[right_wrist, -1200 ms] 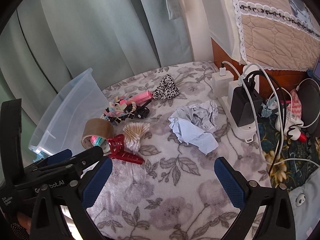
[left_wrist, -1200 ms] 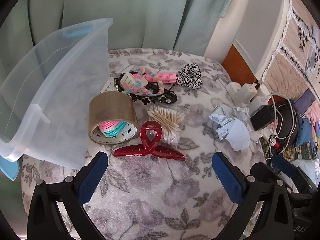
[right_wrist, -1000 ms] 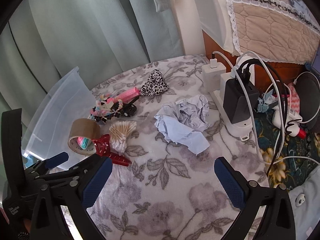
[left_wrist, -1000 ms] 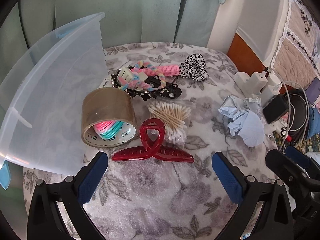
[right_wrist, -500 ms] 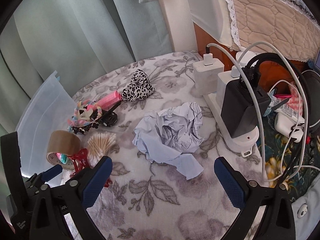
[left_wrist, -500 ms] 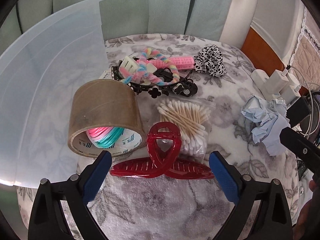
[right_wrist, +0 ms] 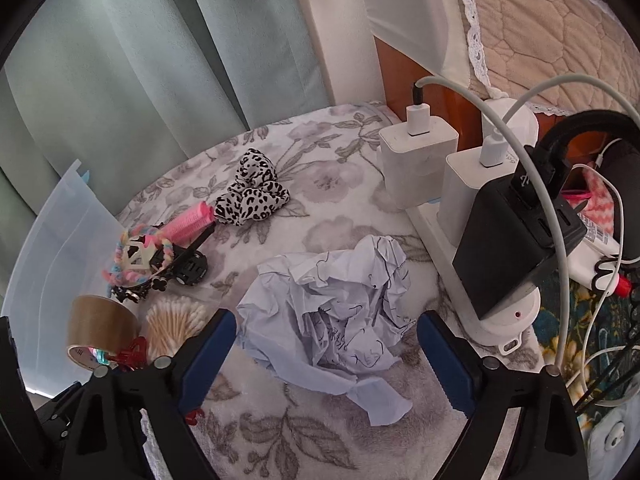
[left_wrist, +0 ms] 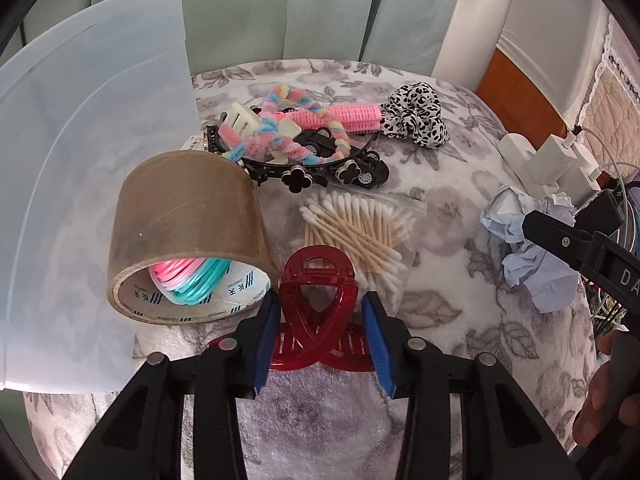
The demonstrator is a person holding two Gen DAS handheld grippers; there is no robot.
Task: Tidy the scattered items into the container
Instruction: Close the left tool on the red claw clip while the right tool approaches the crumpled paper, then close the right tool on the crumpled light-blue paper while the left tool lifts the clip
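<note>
Here the left gripper [left_wrist: 320, 312] has its blue pads on either side of the looped handle of a red claw clip [left_wrist: 318, 300], which lies on a grey floral blanket [left_wrist: 440, 320]; the jaws are closing, and the pads look to be touching the loop's sides, though a firm pinch cannot be made out. Just left of the clip a roll of brown tape [left_wrist: 188, 236] lies tilted on its side with pink and teal bands tucked in its core, and it leans against the clear plastic container [left_wrist: 92, 160]. Behind the clip sits a bag of cotton swabs [left_wrist: 356, 228], and beyond that a tangle of hair things: a pastel twisted tie [left_wrist: 280, 136], a pink roller [left_wrist: 344, 118], a black headband [left_wrist: 320, 168] and a leopard-print scrunchie [left_wrist: 416, 120]. The right gripper [right_wrist: 324, 352] hangs over a crumpled sheet of pale blue paper [right_wrist: 332, 312], its jaws standing wide and starting to close, with the paper lying between the pads and neither pad pressing on it. To the right, white chargers [right_wrist: 416, 160] and a black adapter [right_wrist: 516, 236] sit plugged into a power strip.
</note>
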